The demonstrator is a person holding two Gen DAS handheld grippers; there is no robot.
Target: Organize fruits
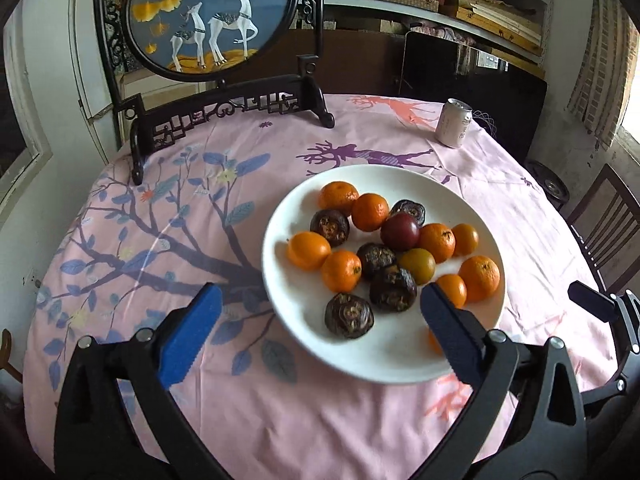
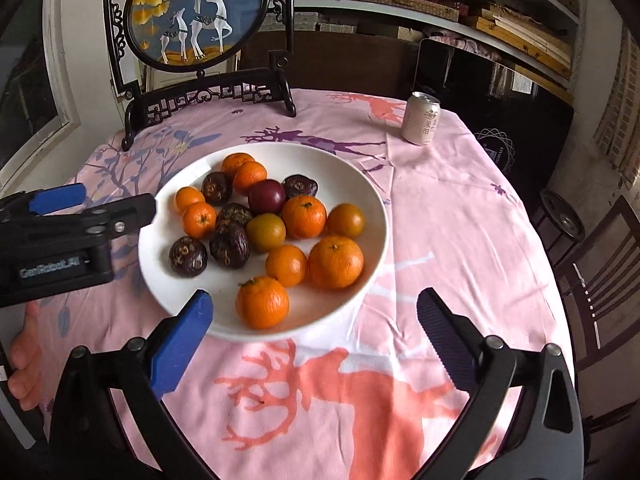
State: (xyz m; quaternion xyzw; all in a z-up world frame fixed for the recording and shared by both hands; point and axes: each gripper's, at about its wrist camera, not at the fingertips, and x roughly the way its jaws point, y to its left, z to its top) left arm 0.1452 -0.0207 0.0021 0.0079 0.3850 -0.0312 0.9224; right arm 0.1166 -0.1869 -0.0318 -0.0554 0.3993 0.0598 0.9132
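Note:
A white plate (image 1: 288, 320) (image 2: 168, 280) on the pink tablecloth holds several oranges (image 1: 341, 271) (image 2: 335, 262), several dark wrinkled fruits (image 1: 349, 315) (image 2: 188, 257), a smooth dark-red fruit (image 1: 399, 230) (image 2: 264, 197) and a yellow-green one (image 1: 417, 266) (image 2: 265, 232). My left gripper (image 1: 320, 304) hovers open over the plate's near-left rim, nothing between its blue pads. My right gripper (image 2: 316, 312) hangs open over the plate's near-right rim, an orange (image 2: 262, 307) just beyond its left pad. The left gripper (image 2: 96, 204) also shows at the left of the right wrist view.
A drinks can (image 1: 454, 123) (image 2: 421, 119) stands at the table's far right. A dark carved stand with a round deer picture (image 1: 212, 16) (image 2: 196, 16) occupies the far left edge. A wooden chair (image 2: 600, 272) stands to the right. A hand (image 2: 24, 356) shows at lower left.

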